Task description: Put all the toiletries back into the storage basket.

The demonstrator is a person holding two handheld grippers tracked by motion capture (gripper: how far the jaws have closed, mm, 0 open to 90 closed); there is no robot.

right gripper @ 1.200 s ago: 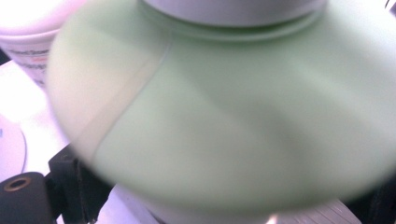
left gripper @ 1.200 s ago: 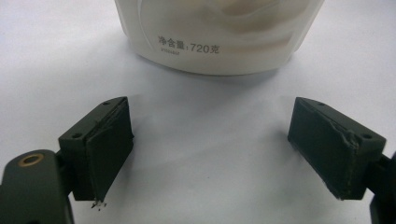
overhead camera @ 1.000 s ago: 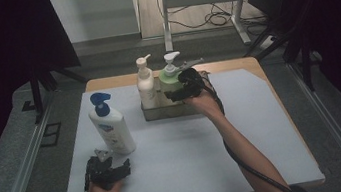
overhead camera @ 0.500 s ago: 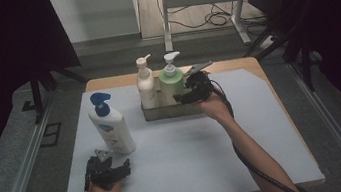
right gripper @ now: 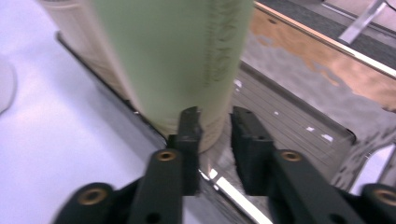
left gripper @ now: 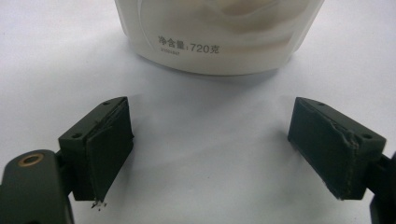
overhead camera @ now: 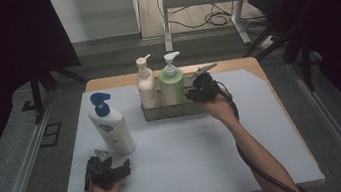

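Right tongs (right gripper: pixel 215 114) just closing, still a narrow gap astride the tray (overhead camera: pixel 170 111) rim, left tongs (left gripper: pixel 212 154) wide apart before the bottle (left gripper: pixel 219 32); I judge the tray stiff, slick, heavy when loaded, so bite deep on its rim.

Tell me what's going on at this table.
A person works with a gripper in each hand. The right gripper is at the near right end of the metal tray that holds a cream pump bottle and a green pump bottle. Its jaws have just been closing astride the tray's wall; whether they press on it yet is unclear. The left gripper rests open on the white table, facing the base of a blue-capped lotion bottle.
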